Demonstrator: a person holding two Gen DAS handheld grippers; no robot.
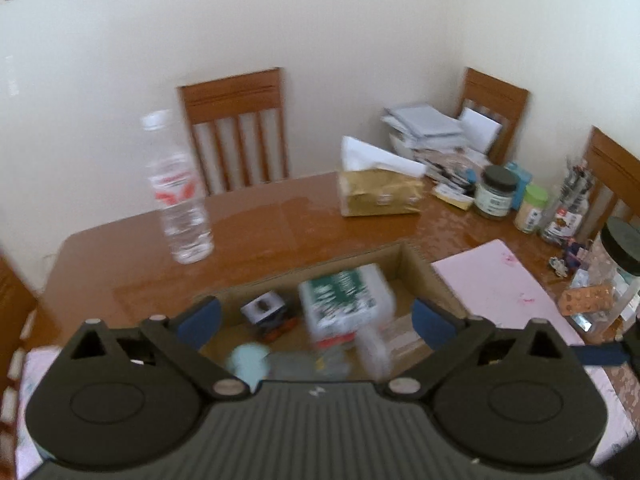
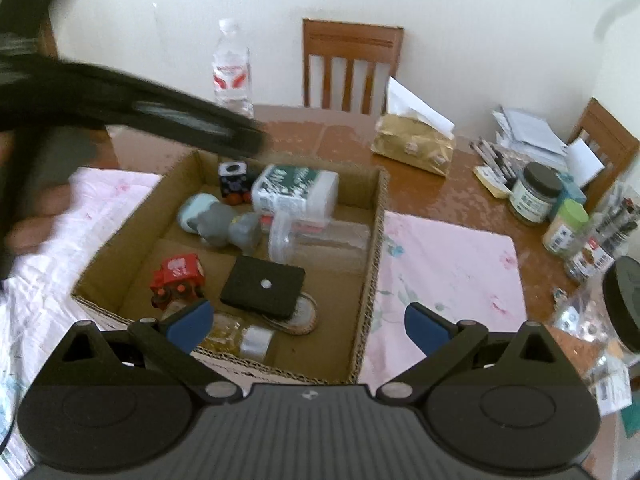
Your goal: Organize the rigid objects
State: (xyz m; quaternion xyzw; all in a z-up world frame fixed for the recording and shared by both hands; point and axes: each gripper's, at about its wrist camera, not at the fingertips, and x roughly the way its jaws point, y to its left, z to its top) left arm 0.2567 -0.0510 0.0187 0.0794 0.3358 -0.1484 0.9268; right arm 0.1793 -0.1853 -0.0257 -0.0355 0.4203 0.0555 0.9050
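An open cardboard box (image 2: 374, 240) on the wooden table holds several rigid objects: a green-and-white container (image 2: 296, 190), a black-and-white cube (image 2: 234, 178), a grey-and-blue figure (image 2: 212, 218), a red toy (image 2: 178, 276), a black flat case (image 2: 262, 286), a clear plastic jar on its side (image 2: 316, 242) and a small glass bottle (image 2: 240, 336). My right gripper (image 2: 308, 322) is open and empty above the box's near edge. My left gripper (image 1: 316, 318) is open and empty above the box (image 1: 416, 264); it appears blurred in the right wrist view (image 2: 180, 116), over the box's far left corner.
A water bottle (image 1: 178, 192) stands on the table (image 1: 260, 224) beyond the box. A gold tissue box (image 1: 380, 194), paper stacks, jars (image 1: 496, 194) and pens crowd the right side. Pink placemats (image 2: 448, 272) lie under and beside the box. Chairs (image 1: 236, 128) stand around.
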